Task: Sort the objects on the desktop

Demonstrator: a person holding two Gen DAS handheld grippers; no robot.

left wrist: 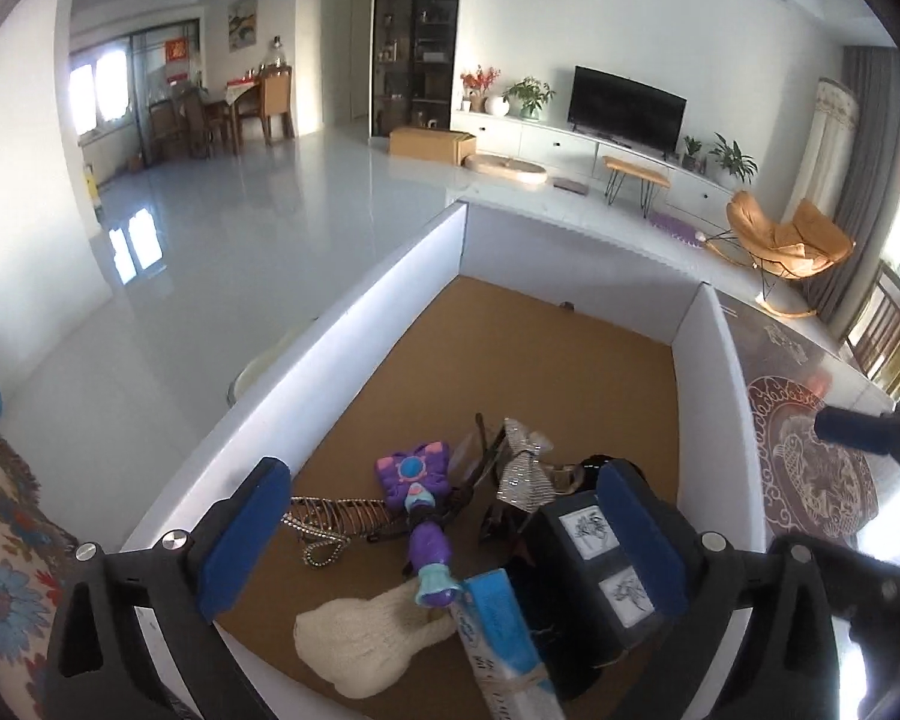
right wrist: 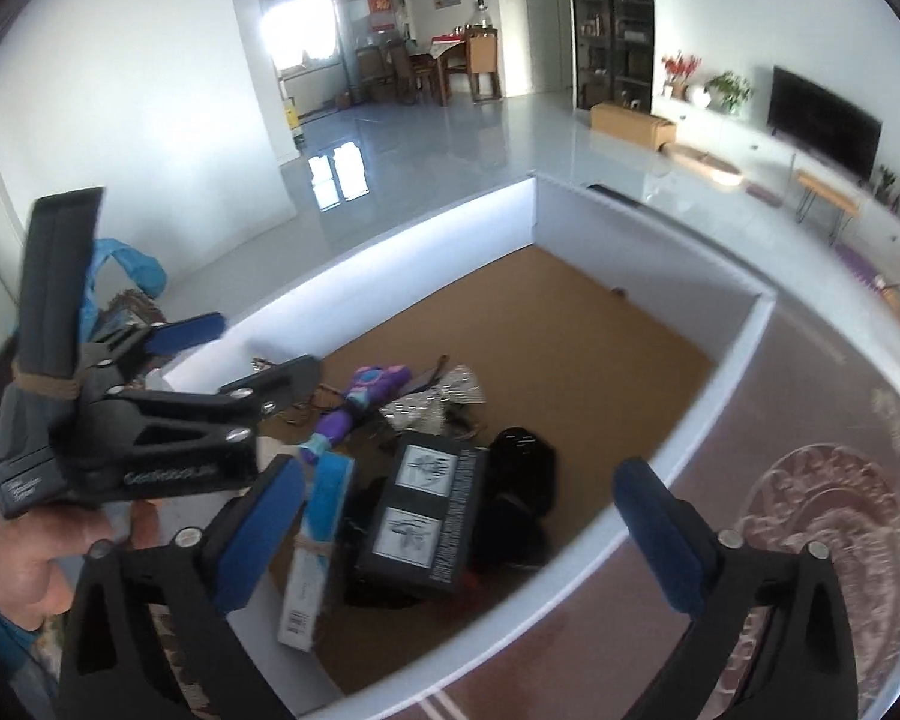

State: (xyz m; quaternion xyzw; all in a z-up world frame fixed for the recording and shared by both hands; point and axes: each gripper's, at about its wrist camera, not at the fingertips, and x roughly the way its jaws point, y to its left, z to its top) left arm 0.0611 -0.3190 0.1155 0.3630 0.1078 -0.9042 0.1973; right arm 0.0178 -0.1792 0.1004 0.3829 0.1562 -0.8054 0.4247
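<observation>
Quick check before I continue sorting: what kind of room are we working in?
Most likely a home living room, open to a dining area: a television on a low white cabinet, an orange lounge chair, and a dining table with chairs farther back.

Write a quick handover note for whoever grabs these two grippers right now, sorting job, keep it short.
Left gripper: open, empty, hovering over the white-walled box.
Right gripper: open, empty, above the box's near right wall.
In the box, piled at the near end: purple toy, cream knitted piece, blue-and-white packet, black box with two pictures, silver bow, beaded chain.
Done: nothing visibly sorted.
Left: everything.
</observation>
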